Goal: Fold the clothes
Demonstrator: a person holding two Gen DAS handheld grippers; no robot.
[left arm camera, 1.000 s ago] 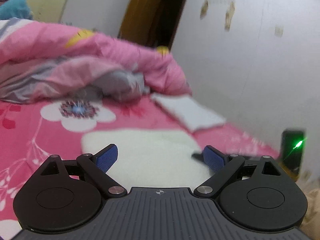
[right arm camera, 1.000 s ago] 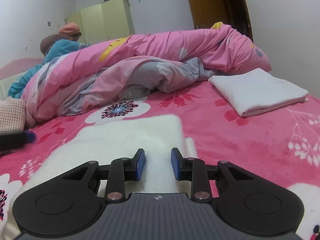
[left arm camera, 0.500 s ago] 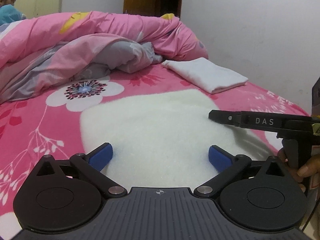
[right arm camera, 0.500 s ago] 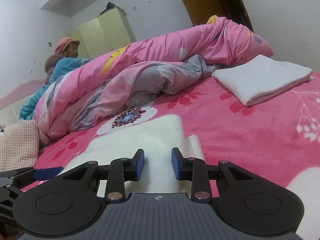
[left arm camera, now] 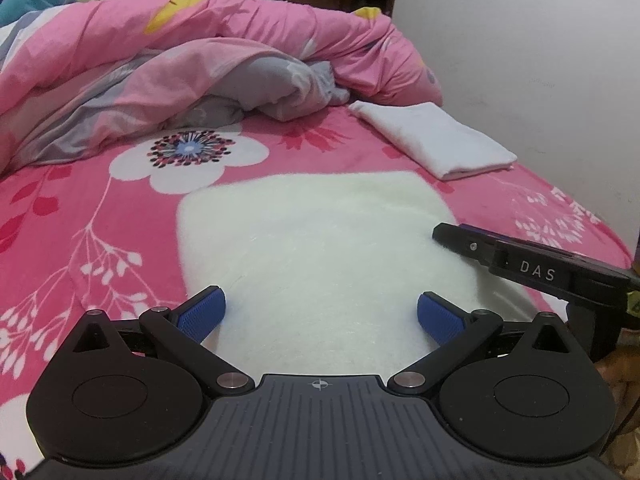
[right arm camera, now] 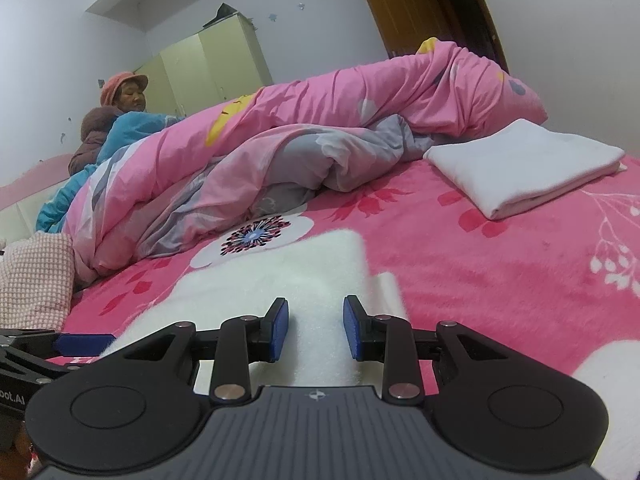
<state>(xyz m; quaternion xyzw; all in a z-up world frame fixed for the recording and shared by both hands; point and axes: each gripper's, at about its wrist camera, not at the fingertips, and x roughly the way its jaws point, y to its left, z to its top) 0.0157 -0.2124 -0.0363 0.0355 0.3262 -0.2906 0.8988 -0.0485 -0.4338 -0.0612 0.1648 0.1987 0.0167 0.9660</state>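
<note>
Fleece [left arm camera: 320,248] lies under both grippers: left [left arm camera: 318,312] wide open, right [right arm camera: 316,328] part-open (gripping nothing).

The left tongs [left arm camera: 319,317] now stand spread wider than a second ago over the white fleece garment [left arm camera: 320,248], and the right tongs [left arm camera: 444,236] (side-on, lettered DAS) now reach in from the right edge.

A bedroom, and the bed [left arm camera: 120,216] fills the view, spread with a bright pink flowered cover. Plain white walls [left arm camera: 520,40] run along its right edge and behind. A brown wooden door [right arm camera: 424,4] stands at the far corner. Pale yellow-green wardrobe [right arm camera: 216,68] against the far-left wall. Soft, even indoor light.
</note>
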